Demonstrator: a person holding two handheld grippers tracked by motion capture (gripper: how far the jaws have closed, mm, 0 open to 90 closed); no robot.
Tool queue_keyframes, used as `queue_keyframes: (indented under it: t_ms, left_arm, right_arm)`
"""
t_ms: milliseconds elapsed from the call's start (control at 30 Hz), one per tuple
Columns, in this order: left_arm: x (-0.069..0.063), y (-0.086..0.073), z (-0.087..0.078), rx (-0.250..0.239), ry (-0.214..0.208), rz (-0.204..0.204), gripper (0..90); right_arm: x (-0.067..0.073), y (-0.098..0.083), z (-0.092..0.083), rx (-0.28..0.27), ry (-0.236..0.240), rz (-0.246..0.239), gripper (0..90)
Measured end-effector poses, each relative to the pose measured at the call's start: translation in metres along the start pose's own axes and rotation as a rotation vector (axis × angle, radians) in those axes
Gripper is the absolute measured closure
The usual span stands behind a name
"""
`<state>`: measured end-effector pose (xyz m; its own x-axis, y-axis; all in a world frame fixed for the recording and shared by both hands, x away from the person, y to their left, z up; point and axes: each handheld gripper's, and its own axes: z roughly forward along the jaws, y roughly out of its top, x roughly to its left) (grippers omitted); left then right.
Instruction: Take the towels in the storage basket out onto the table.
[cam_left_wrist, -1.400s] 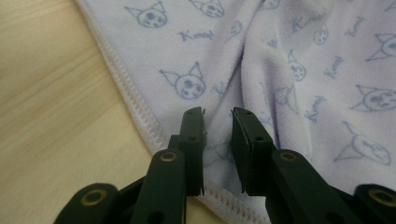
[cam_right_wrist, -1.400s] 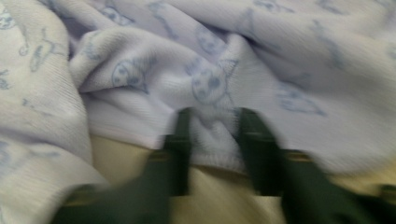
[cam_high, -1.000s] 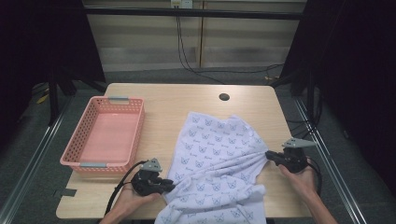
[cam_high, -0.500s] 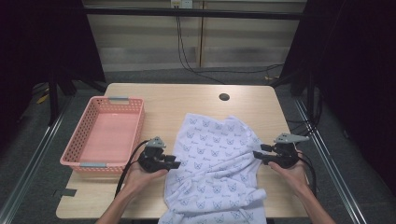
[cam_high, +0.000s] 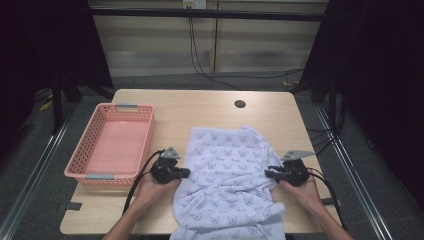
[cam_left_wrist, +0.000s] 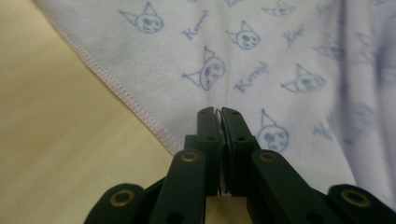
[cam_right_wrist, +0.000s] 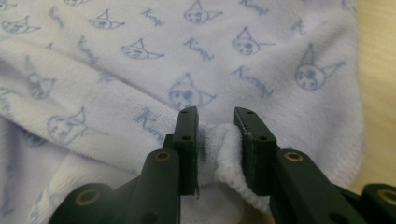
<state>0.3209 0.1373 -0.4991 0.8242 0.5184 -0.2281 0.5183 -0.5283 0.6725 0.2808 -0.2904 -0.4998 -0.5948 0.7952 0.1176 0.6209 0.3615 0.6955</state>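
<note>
Pink basket (cam_high: 112, 145) empty, left of towel (cam_high: 230, 175); table (cam_high: 210, 107) bare beyond.

Both grippers, left (cam_high: 186, 173) and right (cam_high: 269, 173), now sit higher in the frame on the towel (cam_high: 227, 180), jaws just closing on its bunched, narrower edges.

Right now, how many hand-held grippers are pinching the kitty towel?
2. The left hand-held gripper pinches the towel at its left edge, near the pink basket. The right hand-held gripper pinches a bunched fold at the towel's right edge.
</note>
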Motion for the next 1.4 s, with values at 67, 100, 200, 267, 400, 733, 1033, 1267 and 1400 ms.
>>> queue_keyframes:
  t_ms: [67, 100, 200, 267, 400, 733, 1033, 1267, 1400]
  left_arm:
    - [-0.011, -0.012, -0.009, 0.008, -0.021, 0.008, 86.8]
    - [-0.015, -0.016, -0.011, 0.008, -0.037, 0.004, 86.6]
    - [-0.031, -0.025, -0.017, 0.026, -0.062, 0.027, 85.5]
    - [-0.039, -0.031, -0.020, 0.039, -0.096, 0.016, 85.6]
    - [-0.063, -0.041, -0.027, 0.084, -0.142, 0.050, 85.7]
    - [-0.035, -0.018, -0.025, -0.027, -0.073, -0.013, 70.1]
    - [0.011, 0.021, 0.004, -0.082, 0.050, -0.086, 58.9]
    - [0.030, 0.025, 0.019, -0.083, 0.112, -0.129, 50.9]
    - [0.032, 0.026, 0.020, -0.096, 0.149, -0.138, 50.1]
  right_arm:
    - [0.008, -0.007, -0.007, 0.015, 0.028, -0.018, 77.5]
    - [0.015, -0.011, -0.012, 0.027, 0.039, -0.024, 78.0]
    - [0.027, -0.020, -0.022, 0.045, 0.044, -0.042, 78.7]
    - [0.034, -0.026, -0.028, 0.057, 0.047, -0.057, 78.7]
    - [0.049, -0.039, -0.041, 0.083, 0.086, -0.057, 78.7]
    - [0.045, -0.028, -0.054, -0.021, 0.093, -0.071, 66.5]
    - [-0.003, 0.019, -0.020, -0.096, -0.013, -0.025, 60.9]
    - [-0.016, 0.036, 0.017, -0.059, -0.062, -0.021, 53.4]
    - [-0.015, 0.036, 0.028, -0.020, -0.063, -0.016, 52.1]
